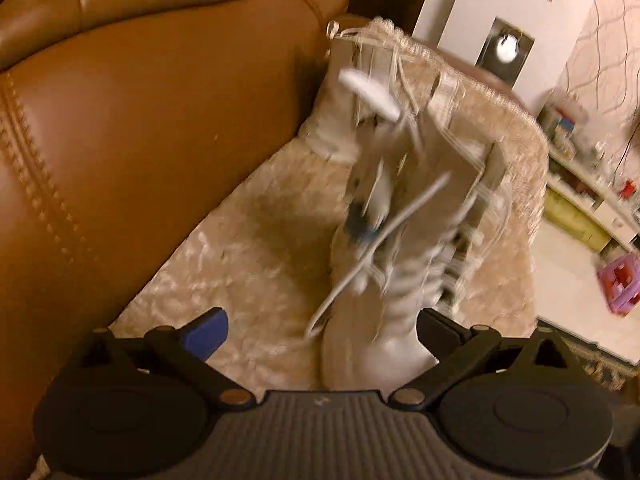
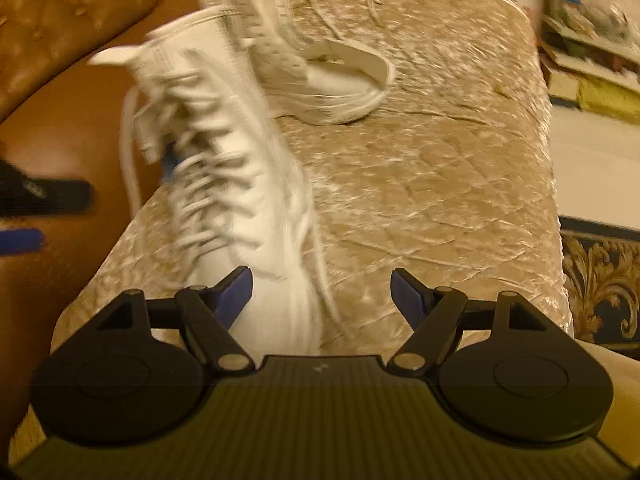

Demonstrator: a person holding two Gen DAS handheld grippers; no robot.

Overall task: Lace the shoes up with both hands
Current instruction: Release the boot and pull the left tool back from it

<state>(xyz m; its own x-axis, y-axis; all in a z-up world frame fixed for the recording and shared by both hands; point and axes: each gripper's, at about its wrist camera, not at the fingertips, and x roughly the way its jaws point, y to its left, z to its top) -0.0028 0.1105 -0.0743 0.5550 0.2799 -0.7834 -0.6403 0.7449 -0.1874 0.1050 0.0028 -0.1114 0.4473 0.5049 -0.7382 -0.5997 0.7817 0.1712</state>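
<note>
Lacing on the near high-top sneaker [image 2: 224, 168] looks mostly threaded: crossed rows run up its front, though blur hides the top eyelets. A loose lace end [image 1: 384, 240] trails off that sneaker toward the left tool [image 1: 320, 332], untied. Both tools gape wide and hold nothing; the right tool [image 2: 322, 292] hovers at the sneaker's toe. Beyond it, the second sneaker [image 2: 332, 76] lies on its side on the quilted sofa cover [image 2: 440, 184], laces slack. Tying remains, judging by this.
</note>
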